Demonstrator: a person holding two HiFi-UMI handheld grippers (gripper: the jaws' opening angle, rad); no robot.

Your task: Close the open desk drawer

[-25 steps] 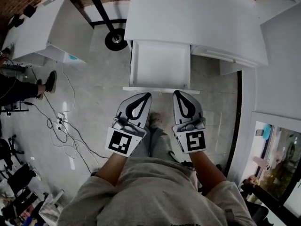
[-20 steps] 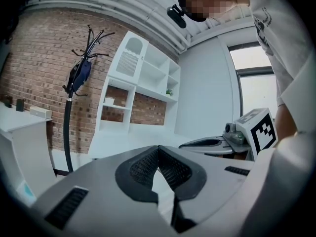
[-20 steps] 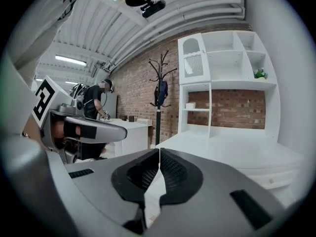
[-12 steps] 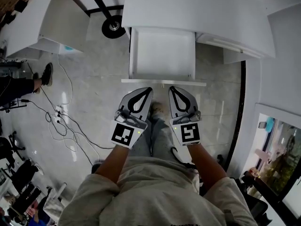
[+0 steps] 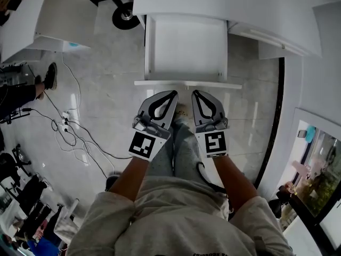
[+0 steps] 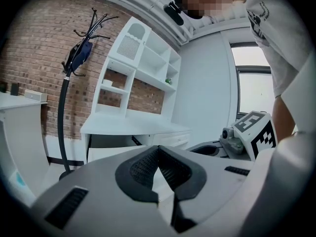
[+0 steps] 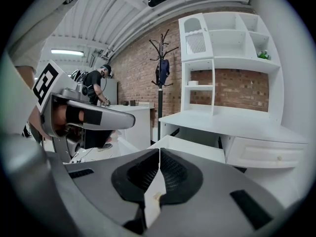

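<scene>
— Position of the drawer?
— The drawer (image 5: 185, 47) stands pulled out from under the white bench (image 5: 224, 4). It lies at twelve o'clock from the person, its front panel facing both grippers.
— Left gripper?
— The left gripper (image 5: 172, 93) is at six o'clock of the drawer, just short of the front panel. Its fingers are closed tip to tip, gripping nothing.
— Right?
— The right gripper (image 5: 195, 92) sits at the left one's three o'clock, fingers likewise pressed together and holding nothing. I cannot tell whether either tip touches the panel.
</scene>
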